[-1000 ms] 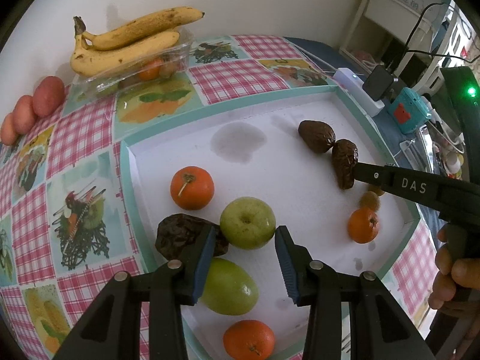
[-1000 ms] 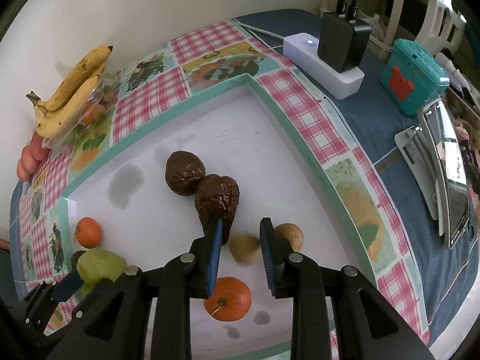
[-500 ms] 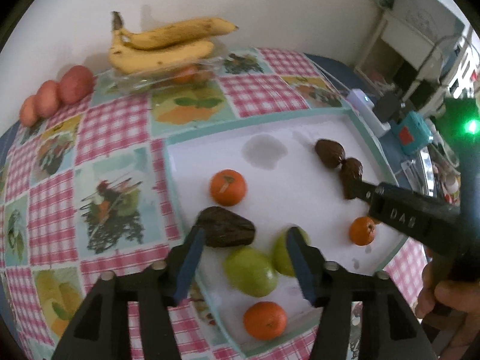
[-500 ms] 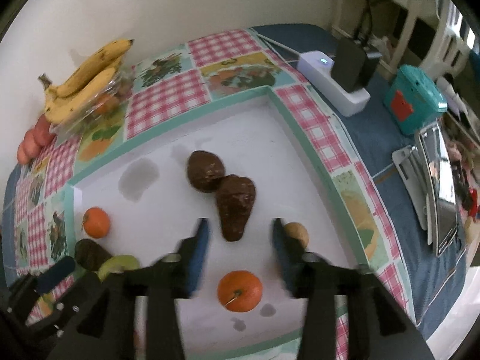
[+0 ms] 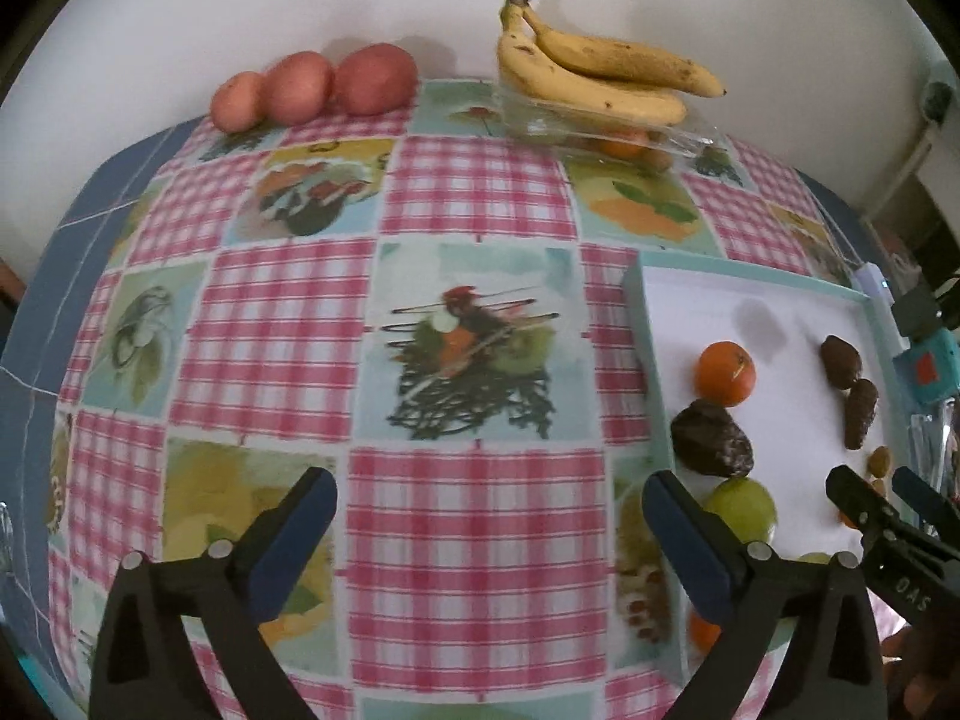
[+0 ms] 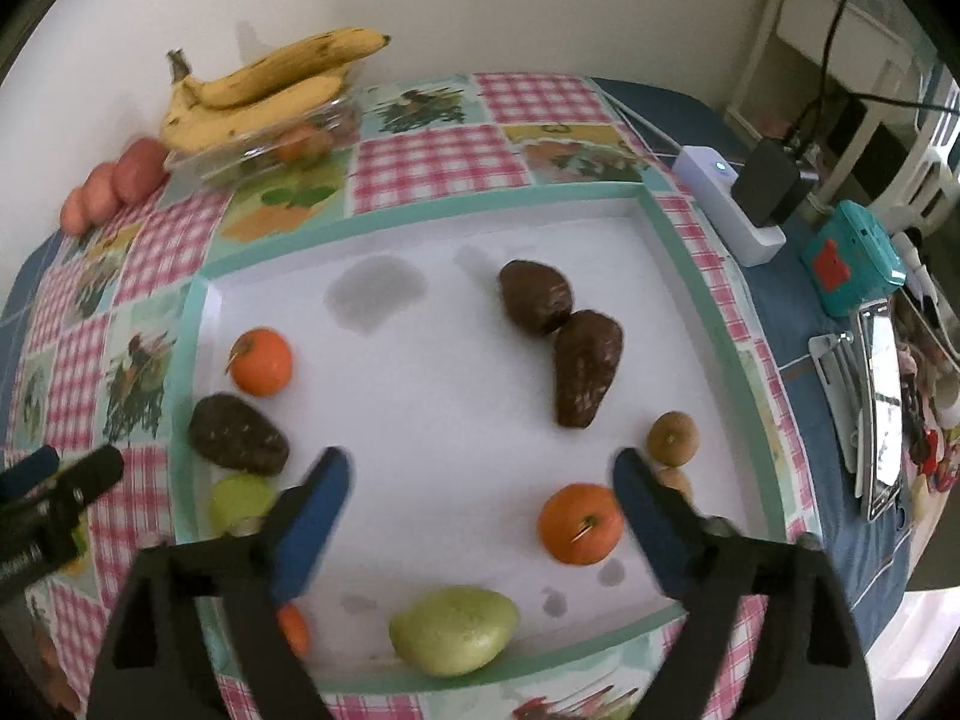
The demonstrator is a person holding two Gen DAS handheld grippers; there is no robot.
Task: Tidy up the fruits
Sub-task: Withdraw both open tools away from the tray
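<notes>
A white tray with a teal rim [image 6: 744, 360] lies on the checked tablecloth. In it are two touching dark avocados [image 6: 585, 363], a third avocado [image 6: 237, 433], three oranges [image 6: 579, 522], green apples [image 6: 453, 630] and small brown fruits [image 6: 673, 438]. My right gripper [image 6: 480, 498] is open and empty above the tray's near half. My left gripper [image 5: 489, 522] is open and empty over the tablecloth, left of the tray [image 5: 636, 300]. The right gripper's tips show at the left wrist view's right edge [image 5: 882, 495].
Bananas [image 5: 594, 78] rest on a clear plastic box holding an orange [image 5: 624, 144] by the wall. Three reddish potatoes [image 5: 312, 87] lie to their left. A white power strip [image 6: 729, 204], a teal box [image 6: 852, 258] and a phone stand [image 6: 876, 414] sit right of the tray.
Both grippers have opened wide and pulled back from the fruit. The left one has swung left off the tray to over the tablecloth. The right one has risen and moved back.
</notes>
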